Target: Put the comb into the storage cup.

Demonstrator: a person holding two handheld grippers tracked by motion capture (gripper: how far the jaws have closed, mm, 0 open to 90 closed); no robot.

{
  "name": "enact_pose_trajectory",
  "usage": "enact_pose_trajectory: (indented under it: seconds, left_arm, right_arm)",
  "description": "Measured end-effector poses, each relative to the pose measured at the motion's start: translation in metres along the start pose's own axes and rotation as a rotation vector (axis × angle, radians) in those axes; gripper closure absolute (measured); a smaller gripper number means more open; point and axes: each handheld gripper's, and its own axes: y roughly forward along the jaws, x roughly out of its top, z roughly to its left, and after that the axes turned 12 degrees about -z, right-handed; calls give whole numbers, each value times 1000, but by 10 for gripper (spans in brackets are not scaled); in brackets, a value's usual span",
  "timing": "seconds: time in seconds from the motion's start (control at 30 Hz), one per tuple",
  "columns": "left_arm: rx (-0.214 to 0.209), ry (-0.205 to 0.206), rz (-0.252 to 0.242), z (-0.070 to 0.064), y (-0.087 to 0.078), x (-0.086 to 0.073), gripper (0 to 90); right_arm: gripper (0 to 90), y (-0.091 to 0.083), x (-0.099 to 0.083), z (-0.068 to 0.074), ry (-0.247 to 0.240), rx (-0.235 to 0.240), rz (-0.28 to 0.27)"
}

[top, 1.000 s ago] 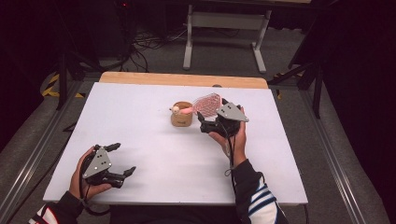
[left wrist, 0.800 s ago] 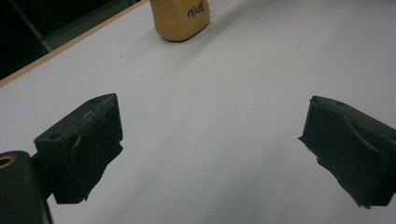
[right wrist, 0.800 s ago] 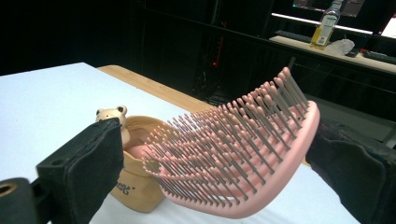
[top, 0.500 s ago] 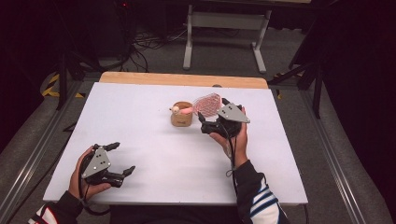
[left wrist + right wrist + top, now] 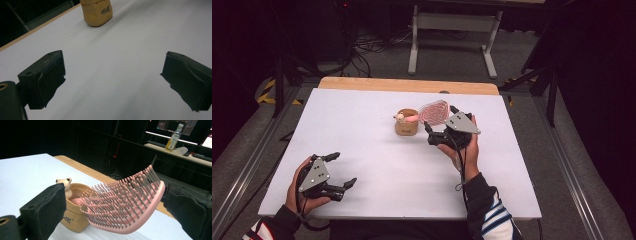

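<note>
1. Your right gripper [image 5: 439,121] sits at the far middle of the white desk [image 5: 362,130], held in your right hand [image 5: 462,147] with its grey three-cornered plate facing up.
2. In the right gripper view its jaws stand wide apart with the pink hairbrush [image 5: 125,207] between them. The right jaw lies against the outer edge of the brush head, while the left jaw looks to stand clear of the bristles, so you cannot tell for sure whether the brush is clamped.
3. The pink hairbrush [image 5: 432,112] is tilted, bristles facing up and toward the camera. Its handle end dips into the small tan cup [image 5: 406,123], and its broad head reaches out toward your right gripper.
4. The tan cup [image 5: 75,220] stands upright on the desk just left of the right gripper, with a little bear figure [image 5: 65,185] perched at its rim.
5. Your left gripper [image 5: 343,170] rests low at the near left corner of the desk in your left hand [image 5: 304,192], well apart from the cup.
6. In the left gripper view its jaws are spread wide with only bare desk between them, and the tan cup [image 5: 97,12] stands far ahead.
</note>
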Motion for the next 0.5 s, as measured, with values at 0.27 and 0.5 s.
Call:
enact_pose_trajectory:
  seconds: [0.27, 0.5]
  left_arm:
    - [-2, 2, 3, 0, 0, 0, 58]
    - [-1, 3, 2, 0, 0, 0, 58]
  right_arm:
    - [48, -5, 2, 0, -18, 11, 1]
    - [52, -9, 3, 0, -29, 17, 7]
